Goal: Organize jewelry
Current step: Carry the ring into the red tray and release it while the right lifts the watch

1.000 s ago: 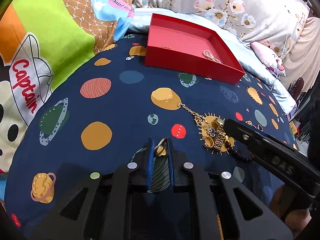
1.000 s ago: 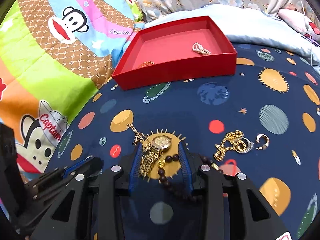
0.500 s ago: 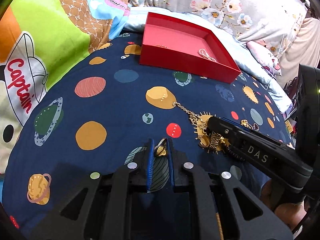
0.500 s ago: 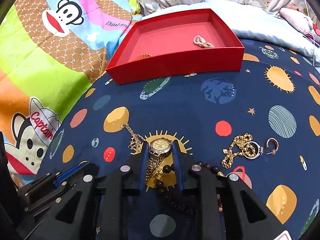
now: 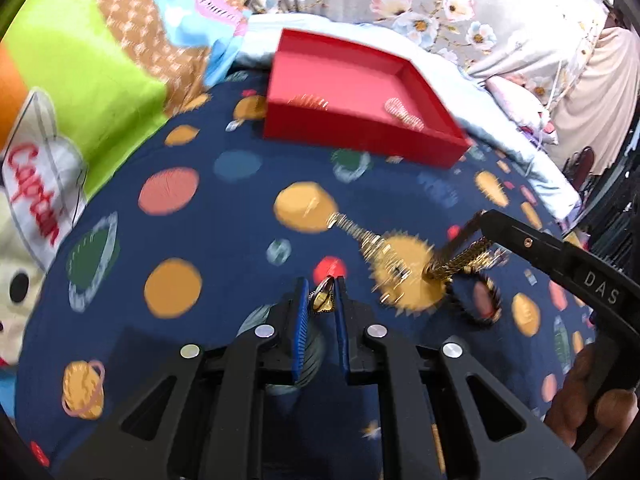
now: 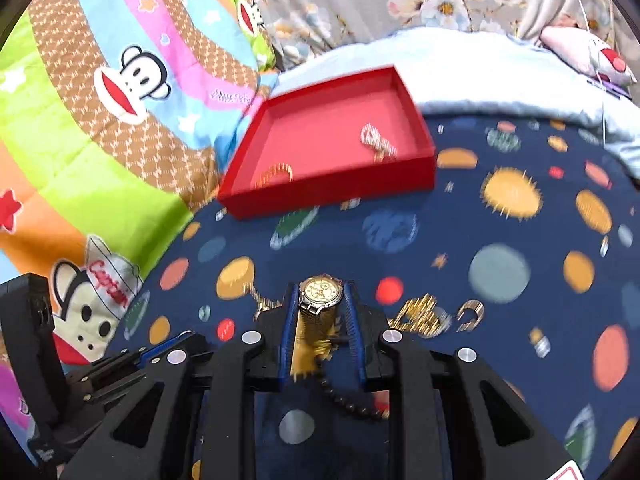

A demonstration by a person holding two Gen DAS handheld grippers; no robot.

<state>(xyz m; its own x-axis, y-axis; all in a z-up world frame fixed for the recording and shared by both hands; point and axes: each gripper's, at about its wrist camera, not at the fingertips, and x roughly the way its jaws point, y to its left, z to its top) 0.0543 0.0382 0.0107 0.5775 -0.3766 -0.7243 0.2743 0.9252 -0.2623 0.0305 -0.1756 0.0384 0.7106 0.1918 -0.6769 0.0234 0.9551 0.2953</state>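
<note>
My left gripper (image 5: 322, 294) is shut on a small gold ring (image 5: 323, 300), held above the navy planet-print cloth. My right gripper (image 6: 320, 292) is shut on a gold watch (image 6: 320, 294), lifted off the cloth; its band hangs down in the left wrist view (image 5: 460, 258). The red tray (image 6: 320, 192) lies ahead, holding a pearl piece (image 6: 378, 142) and a gold bangle (image 6: 274, 172). A gold chain (image 5: 360, 234) and a dark bead bracelet (image 5: 478, 300) lie on the cloth.
A gold chain cluster (image 6: 420, 314) and a hoop earring (image 6: 470, 314) lie right of my right gripper. A colourful monkey-print quilt (image 6: 100, 120) borders the left, pale floral bedding (image 6: 480, 52) the back. The left gripper body (image 6: 100, 368) is at lower left.
My right gripper closed on the gold watch and lifted it off the cloth, drawing back from the tray. My left gripper kept its hold on the ring.
</note>
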